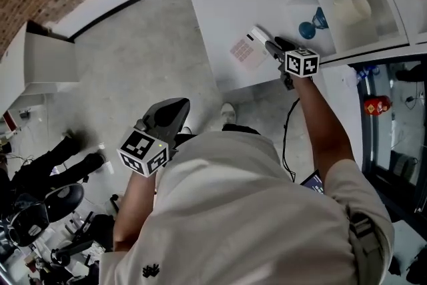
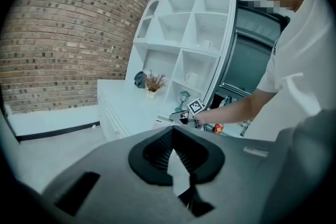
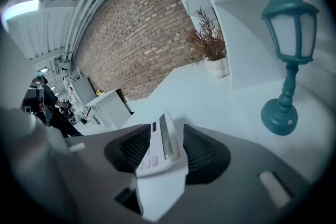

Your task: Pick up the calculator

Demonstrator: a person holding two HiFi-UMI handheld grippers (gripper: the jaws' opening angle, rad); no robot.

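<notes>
The calculator [image 3: 161,145] rests unlifted on the desk [image 3: 210,97] between the released right tongs [image 3: 167,139], closing and lifting left; the left tongs [image 2: 174,136] are clenched, empty.

A white counter [image 1: 207,30] runs out from a red brick wall [image 3: 136,44] above a grey speckled floor [image 1: 133,70], and a white shelf unit [image 2: 181,34] of open compartments rises at its end. A dried plant [image 3: 209,39] in a small white pot stands on the counter just beside the shelf unit. A teal lantern lamp [image 3: 287,55] stands upright in 1 lower compartment, and a pale mug [image 1: 350,7] sits in a neighbouring compartment.
</notes>
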